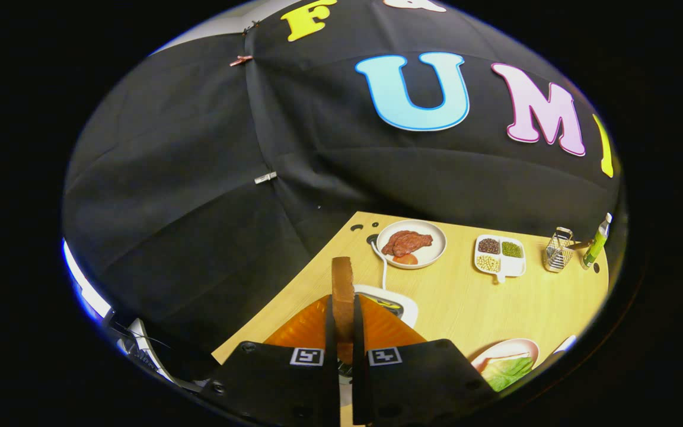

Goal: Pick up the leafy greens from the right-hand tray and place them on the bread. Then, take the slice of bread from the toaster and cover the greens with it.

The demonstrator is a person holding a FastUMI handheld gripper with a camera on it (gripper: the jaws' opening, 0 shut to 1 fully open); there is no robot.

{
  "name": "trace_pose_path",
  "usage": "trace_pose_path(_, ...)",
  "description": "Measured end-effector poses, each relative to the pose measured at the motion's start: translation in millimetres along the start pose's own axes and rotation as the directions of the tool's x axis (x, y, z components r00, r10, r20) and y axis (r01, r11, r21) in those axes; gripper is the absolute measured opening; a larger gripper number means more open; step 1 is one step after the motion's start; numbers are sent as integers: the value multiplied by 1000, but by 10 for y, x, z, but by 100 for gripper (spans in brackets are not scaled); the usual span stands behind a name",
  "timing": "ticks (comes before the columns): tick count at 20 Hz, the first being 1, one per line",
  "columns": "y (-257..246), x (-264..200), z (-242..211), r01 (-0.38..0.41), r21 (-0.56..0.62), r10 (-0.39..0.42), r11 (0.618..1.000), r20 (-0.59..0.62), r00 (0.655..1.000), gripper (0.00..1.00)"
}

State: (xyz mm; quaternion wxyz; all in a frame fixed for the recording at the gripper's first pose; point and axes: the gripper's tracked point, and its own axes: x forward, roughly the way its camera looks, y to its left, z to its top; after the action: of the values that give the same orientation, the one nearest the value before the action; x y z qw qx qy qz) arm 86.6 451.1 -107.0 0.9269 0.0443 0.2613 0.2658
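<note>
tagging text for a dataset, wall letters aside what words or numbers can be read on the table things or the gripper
No words or numbers can be read.
Green bottle: label too small to read.
Gripper, shut on the bread slice: two square markers, coded patterns, no letters.

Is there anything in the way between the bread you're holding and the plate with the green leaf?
Nothing visible. The gripper is shut on the bread slice; bare table lies between it and the plate with the greens.
</note>
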Motion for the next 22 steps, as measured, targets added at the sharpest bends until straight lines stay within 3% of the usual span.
trace_pose_path(9, -930, -451, 193, 89, 121, -98, 989, 67, 993, 12)
trace_pose_path(16, -1828, -697, -403, 192, 252, -196, 949, -7, 981, 12)
trace_pose_path(22, -2301, -846, -1047, 254, 337, -239, 906, -88, 967, 13)
